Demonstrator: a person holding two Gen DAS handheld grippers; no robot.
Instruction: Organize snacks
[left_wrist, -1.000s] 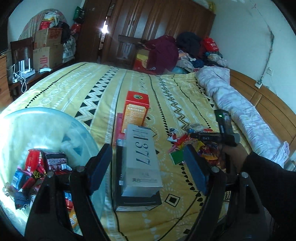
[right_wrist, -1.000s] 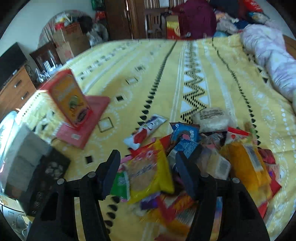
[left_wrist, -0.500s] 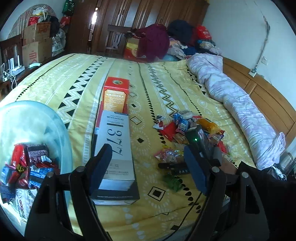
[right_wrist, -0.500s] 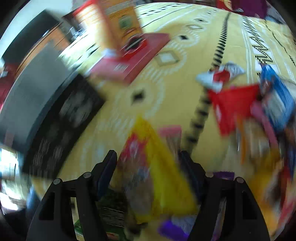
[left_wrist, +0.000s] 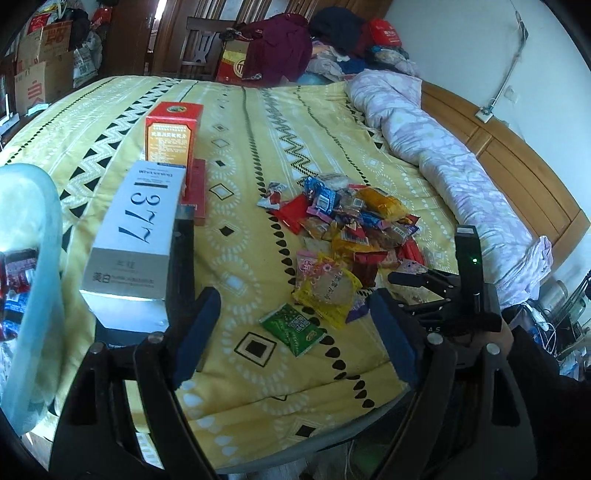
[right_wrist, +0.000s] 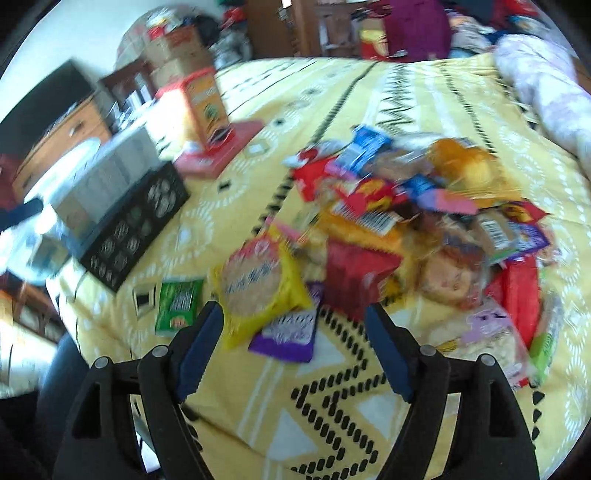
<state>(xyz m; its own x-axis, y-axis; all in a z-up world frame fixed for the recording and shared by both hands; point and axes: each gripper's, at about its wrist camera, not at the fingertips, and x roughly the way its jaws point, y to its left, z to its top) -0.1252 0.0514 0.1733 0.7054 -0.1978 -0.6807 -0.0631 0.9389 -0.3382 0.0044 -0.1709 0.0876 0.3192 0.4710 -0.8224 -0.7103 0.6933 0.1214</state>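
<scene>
A pile of snack packets lies on the yellow patterned bedspread; it fills the middle of the right wrist view. A yellow packet, a green packet and a purple packet lie at its near edge. My left gripper is open and empty above the bed's near edge. My right gripper is open and empty, just short of the yellow and purple packets; it also shows in the left wrist view. A translucent bowl at the left holds several packets.
A grey box marked 377 lies on a black box. A red-orange carton stands on a flat red box behind them. A rolled lilac quilt lies along the right side. Clothes and cardboard boxes stand beyond the bed.
My right gripper has pulled back toward the bed's near edge, empty; the yellow packet it was over stays on the bed. The left gripper view has swung right, the bowl sliding toward the left edge.
</scene>
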